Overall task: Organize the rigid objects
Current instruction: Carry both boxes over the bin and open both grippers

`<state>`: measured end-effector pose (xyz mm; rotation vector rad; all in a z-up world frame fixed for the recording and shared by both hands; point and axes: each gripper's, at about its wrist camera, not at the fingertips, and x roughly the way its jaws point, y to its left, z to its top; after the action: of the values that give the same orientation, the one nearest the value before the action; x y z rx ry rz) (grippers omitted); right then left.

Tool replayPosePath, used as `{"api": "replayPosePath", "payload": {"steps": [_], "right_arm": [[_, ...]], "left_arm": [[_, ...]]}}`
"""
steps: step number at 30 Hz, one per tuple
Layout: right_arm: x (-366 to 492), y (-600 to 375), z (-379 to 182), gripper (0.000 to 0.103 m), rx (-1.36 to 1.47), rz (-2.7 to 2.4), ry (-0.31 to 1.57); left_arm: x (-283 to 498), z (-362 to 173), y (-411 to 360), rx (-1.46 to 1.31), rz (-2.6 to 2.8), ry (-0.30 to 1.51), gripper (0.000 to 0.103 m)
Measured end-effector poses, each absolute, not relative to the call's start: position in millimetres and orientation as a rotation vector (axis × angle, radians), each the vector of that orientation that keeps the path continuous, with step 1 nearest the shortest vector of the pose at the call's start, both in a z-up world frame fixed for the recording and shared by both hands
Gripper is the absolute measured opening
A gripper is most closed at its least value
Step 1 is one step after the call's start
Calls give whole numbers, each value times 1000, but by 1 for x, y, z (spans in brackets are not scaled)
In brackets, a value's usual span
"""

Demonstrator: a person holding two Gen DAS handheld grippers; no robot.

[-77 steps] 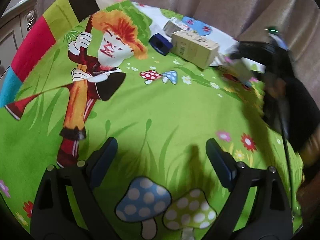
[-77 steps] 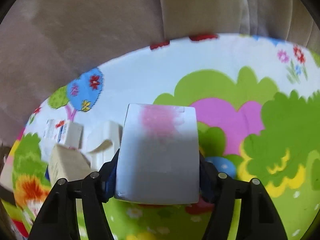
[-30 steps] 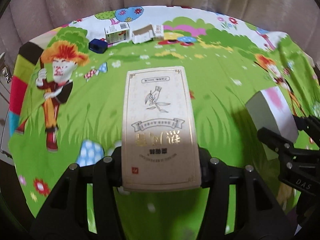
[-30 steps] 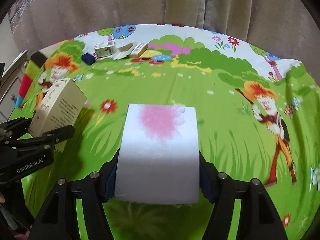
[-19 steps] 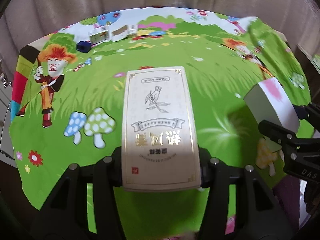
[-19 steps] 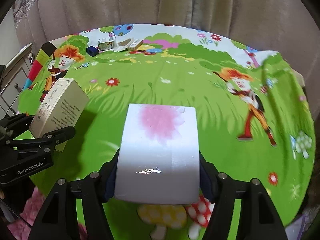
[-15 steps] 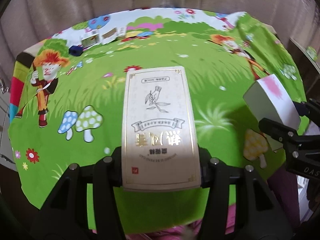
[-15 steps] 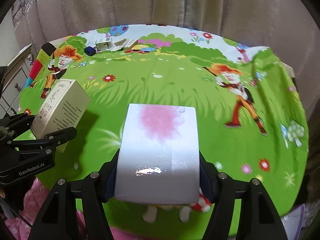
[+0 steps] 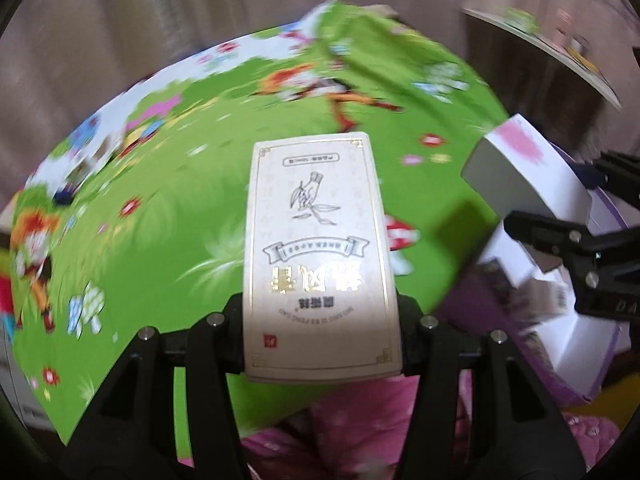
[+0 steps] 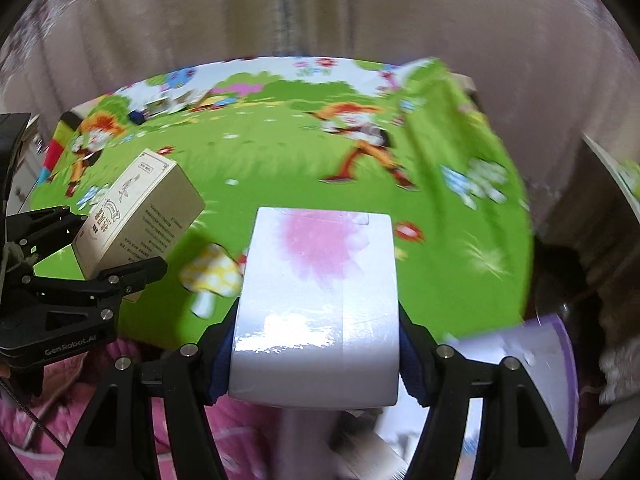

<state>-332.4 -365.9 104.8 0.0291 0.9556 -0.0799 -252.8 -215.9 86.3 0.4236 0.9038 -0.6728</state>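
Boxes are what both tools carry, and both hang above the near edge of the green cartoon cloth, the landmark for everything else. That cloth is the biggest thing in view — bright green grass printed with red-haired figures, mushrooms and flowers, draped over a surface with pale curtains behind its far edge.

Off the cloth's near right corner sits a white container with a purple rim; blurred small items lie inside it, too smeared to name. Below the cloth's near edge, pink patterned fabric shows.

Next in size, the white box with a pink blotch is clamped between the pads of the right gripper, jaws closed against its two sides, glossy wrap catching light on its top face. It hangs over the cloth's near edge, toward the right corner.

The cream box with gold lettering — printed with a hand holding a sprig — is pinched the same way in the left gripper, jaws tight on both long sides. From the right wrist view it tilts up above the cloth's near left part, apart from the white box.

Smallest, a few little boxes lie at the cloth's far left edge, blurred.
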Motion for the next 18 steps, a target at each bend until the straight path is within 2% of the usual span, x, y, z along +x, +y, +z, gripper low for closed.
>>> {"api": "replayPosePath", "payload": {"steps": [11, 18], "right_arm": [[-444, -466, 96, 67, 174, -347, 976], [-486, -499, 84, 67, 221, -454, 980]], "left_arm": [[-329, 81, -328, 624, -1000, 967, 55], [-380, 73, -357, 751, -1108, 947, 55]]}}
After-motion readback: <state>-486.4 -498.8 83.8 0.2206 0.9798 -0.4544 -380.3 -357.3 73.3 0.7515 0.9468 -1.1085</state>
